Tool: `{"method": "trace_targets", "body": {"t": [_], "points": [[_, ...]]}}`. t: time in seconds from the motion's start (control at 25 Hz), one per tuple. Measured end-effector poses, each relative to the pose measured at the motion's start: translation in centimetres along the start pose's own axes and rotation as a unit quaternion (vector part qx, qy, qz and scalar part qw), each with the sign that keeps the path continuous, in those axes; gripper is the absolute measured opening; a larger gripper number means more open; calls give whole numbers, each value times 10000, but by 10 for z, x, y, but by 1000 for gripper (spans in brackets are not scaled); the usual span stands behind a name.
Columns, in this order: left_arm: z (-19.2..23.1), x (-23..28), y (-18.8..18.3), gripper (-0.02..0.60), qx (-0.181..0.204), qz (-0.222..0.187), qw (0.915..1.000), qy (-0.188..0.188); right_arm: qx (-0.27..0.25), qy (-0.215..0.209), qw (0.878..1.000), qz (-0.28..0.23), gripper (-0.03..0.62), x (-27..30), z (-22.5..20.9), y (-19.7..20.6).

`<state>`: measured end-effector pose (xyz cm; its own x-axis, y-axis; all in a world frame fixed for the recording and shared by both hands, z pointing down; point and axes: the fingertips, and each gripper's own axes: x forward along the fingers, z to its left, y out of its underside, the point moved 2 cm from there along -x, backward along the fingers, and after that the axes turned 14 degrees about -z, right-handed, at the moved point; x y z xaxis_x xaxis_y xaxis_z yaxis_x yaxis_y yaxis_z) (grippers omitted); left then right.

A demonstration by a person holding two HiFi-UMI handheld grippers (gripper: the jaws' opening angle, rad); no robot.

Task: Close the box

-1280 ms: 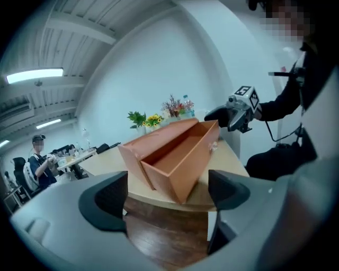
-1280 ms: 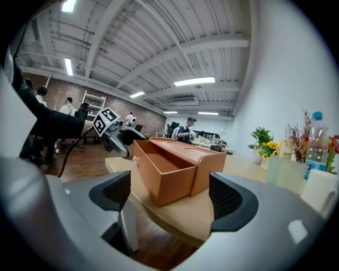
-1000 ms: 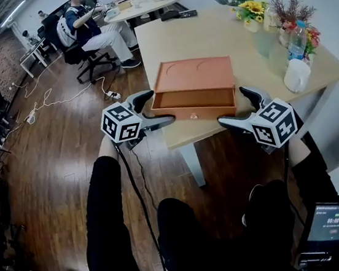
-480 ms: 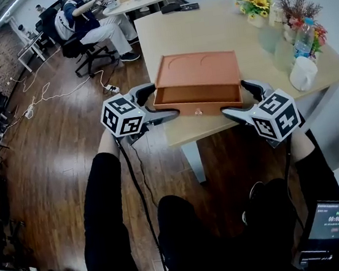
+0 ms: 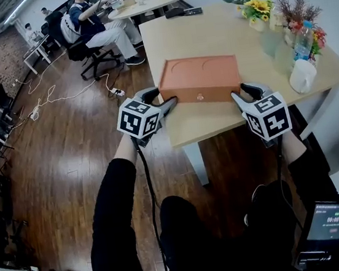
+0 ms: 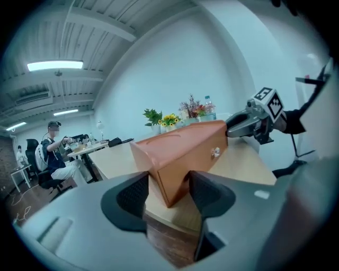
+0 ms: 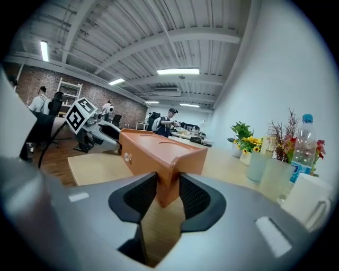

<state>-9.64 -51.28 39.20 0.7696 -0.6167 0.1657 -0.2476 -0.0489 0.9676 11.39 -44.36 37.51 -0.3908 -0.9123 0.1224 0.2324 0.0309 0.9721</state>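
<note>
The orange box (image 5: 199,78) sits near the front edge of the wooden table (image 5: 218,32), its drawer front flush with the body and a small knob (image 5: 200,97) facing me. My left gripper (image 5: 163,98) is at the box's front left corner, and my right gripper (image 5: 239,91) is at its front right corner. In the left gripper view the box's corner (image 6: 180,153) lies between the jaws of the left gripper (image 6: 169,193), which are closing, with the pads against both faces. In the right gripper view the right gripper (image 7: 168,193) is also closing, pinching the other corner of the box (image 7: 159,153).
Flower vases (image 5: 257,12), a water bottle (image 5: 301,40) and a white mug (image 5: 303,76) stand at the table's right side. A person sits on a chair (image 5: 91,33) at the back left by a round table (image 5: 143,4). Cables (image 5: 59,97) lie on the wooden floor.
The drawer, pulled out before, has slid into the box. Both grippers moved forward to the box's front corners and their jaws narrowed from wide open onto them.
</note>
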Motion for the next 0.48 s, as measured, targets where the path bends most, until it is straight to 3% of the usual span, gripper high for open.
{"method": "trace_targets", "body": {"t": [0.24, 0.48], "points": [[-4, 1, 1, 221, -152, 44, 9988, -455, -20, 62, 10000, 42, 135, 2, -2, 3], [-27, -47, -23, 222, -314, -608, 9930, -966, 248, 84, 9982, -535, 131, -31, 5, -18]]}}
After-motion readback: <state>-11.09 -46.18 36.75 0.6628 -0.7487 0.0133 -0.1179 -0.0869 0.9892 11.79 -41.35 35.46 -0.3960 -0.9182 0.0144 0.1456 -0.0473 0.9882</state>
